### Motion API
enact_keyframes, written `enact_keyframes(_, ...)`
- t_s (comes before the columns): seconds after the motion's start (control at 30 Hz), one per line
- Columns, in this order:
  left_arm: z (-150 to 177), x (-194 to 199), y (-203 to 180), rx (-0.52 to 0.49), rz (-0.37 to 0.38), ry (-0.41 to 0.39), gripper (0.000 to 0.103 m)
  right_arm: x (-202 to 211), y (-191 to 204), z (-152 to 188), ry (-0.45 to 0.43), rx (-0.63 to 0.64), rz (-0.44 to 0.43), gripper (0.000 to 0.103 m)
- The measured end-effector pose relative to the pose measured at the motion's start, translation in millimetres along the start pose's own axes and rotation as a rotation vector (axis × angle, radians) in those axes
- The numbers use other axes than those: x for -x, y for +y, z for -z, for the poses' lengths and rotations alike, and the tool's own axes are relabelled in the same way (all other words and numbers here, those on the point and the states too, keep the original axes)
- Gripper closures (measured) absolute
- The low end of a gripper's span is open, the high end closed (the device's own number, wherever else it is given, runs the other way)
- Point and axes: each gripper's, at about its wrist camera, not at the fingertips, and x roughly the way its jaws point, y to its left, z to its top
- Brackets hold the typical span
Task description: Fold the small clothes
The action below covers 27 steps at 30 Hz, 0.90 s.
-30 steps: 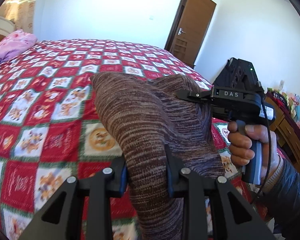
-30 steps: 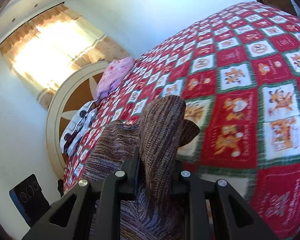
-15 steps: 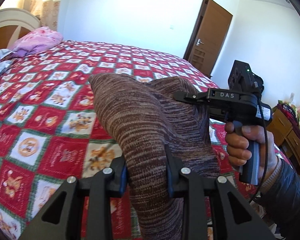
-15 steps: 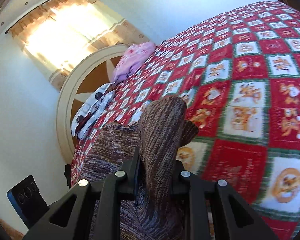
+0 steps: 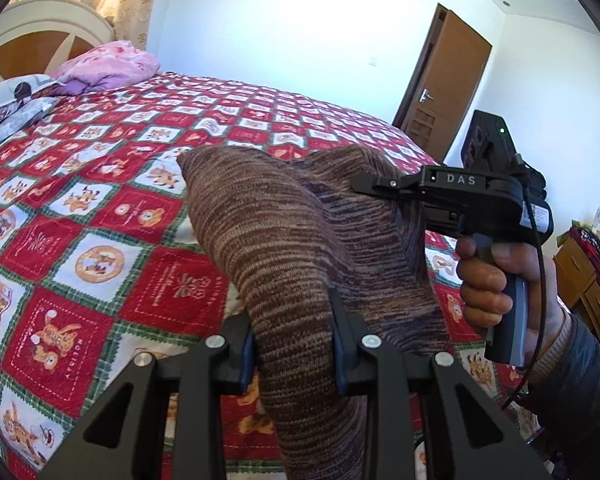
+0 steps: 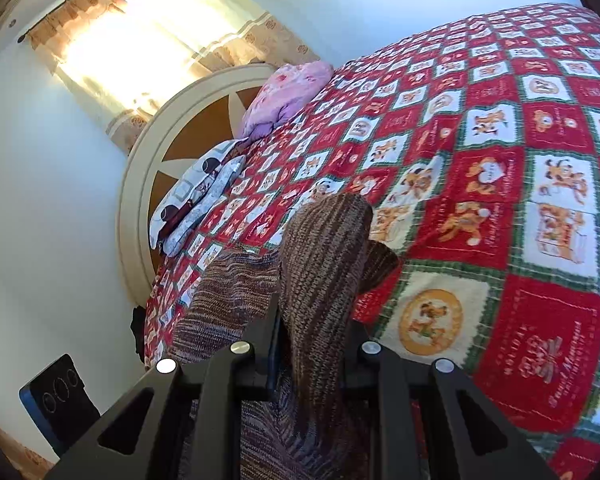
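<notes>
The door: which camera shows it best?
The left wrist view. The door stands brown and ajar on the far wall, beyond the bed. The right wrist view faces the headboard and window, so shows no door.

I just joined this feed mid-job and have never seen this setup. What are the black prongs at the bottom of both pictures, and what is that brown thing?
There is no robot: a person holds a handheld two-finger gripper in each hand, each with its own fisheye camera looking along its fingers. The prongs are those fingers. In the left camera's view, the left gripper is clamped on a brown striped knitted garment; the right gripper, gripped by the person's hand, shows alongside, its tip against the cloth. In the right camera's view, the right gripper pinches the same garment. It is held above a bed under a red patchwork bedspread, with a pink pillow by the headboard.
</notes>
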Motion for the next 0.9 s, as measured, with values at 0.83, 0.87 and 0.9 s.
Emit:
enact_keyframes(0.83, 20, 2, 58, 0.059, -0.108, 0.020, 0.072, -100, 28, -4, 0.136, 0.046, -0.007, 0.082)
enact_keyframes(0.87, 21, 2, 59, 0.057, -0.109, 0.025, 0.072, -104, 27, -3, 0.141, 0.046, -0.001, 0.082)
enact_keyframes(0.9, 22, 1, 60, 0.054, -0.111, 0.029, 0.072, -106, 26, -2, 0.145, 0.044, 0.001, 0.082)
